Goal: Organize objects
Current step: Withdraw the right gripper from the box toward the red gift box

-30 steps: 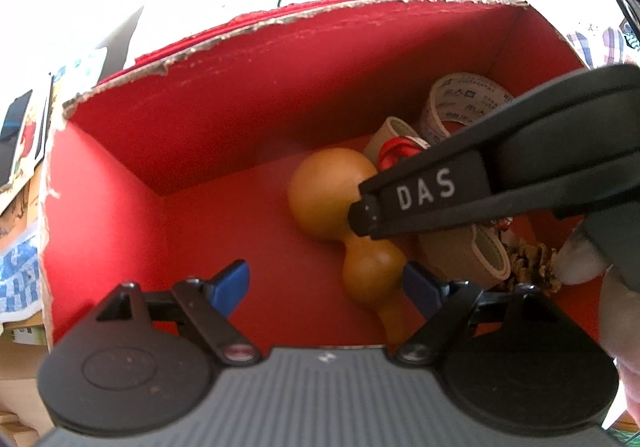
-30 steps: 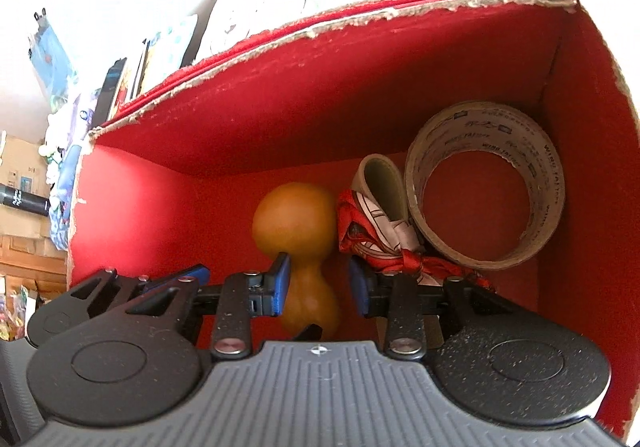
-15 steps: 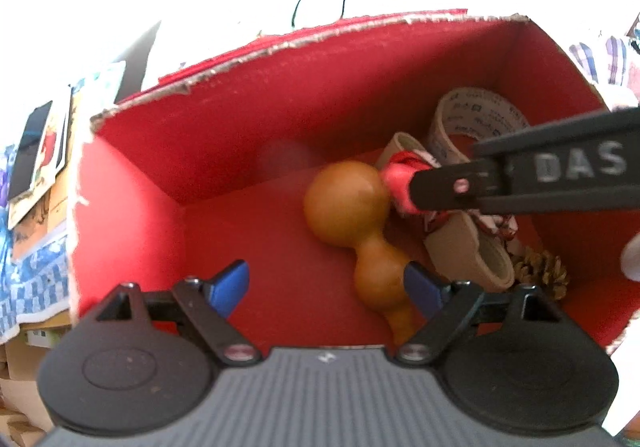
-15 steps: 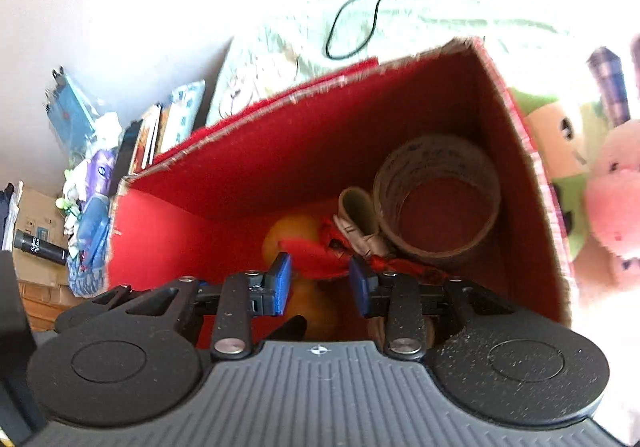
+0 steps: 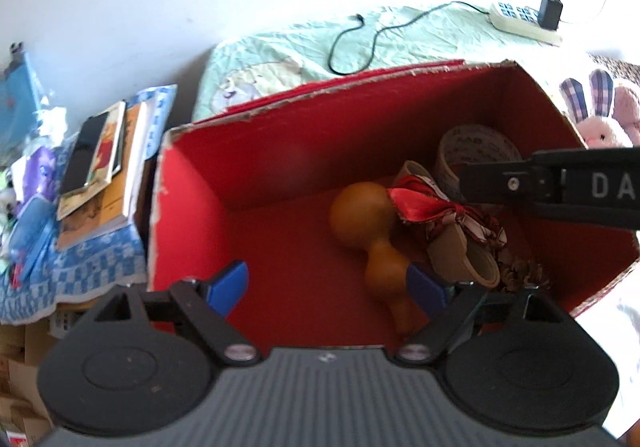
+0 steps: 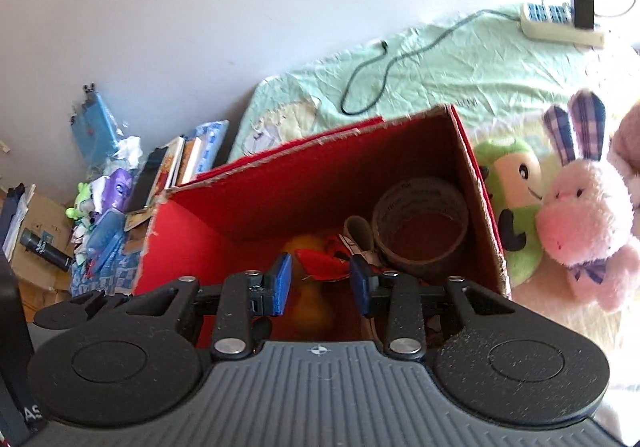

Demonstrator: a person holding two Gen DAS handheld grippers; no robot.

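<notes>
Both tongs were spread wide and held nothing. The right tongs (image 6: 320,281) hung above the near edge of the red box (image 6: 280,187), with a gap between the blue pads (image 6: 283,274). Just past that gap, down in the box, lay the red ribbon (image 6: 326,261) and the orange gourd (image 6: 310,303). A little farther on and to the right, a big roll of tape (image 6: 420,221) leaned against the box wall. The left tongs (image 5: 328,283) hung over the near side of the same box. One blue pad was right in front of the gourd (image 5: 368,231) and the other was over the bare red floor. The ribbon (image 5: 420,203) lay on a smaller tape roll (image 5: 464,259), just to the right of the gourd. A pine cone (image 5: 524,275) sat in the near right corner.

Everything in the box looked put away. The next job was probably to get another thing. To do that well, the tongs should go straight up first, so they do not bump the box edge or snag the ribbon. To the right of the box, on the bed, sat a pink bunny (image 6: 584,215) and a green plush (image 6: 508,183). Soft toys squish, so a pinch around the middle would hold best.
</notes>
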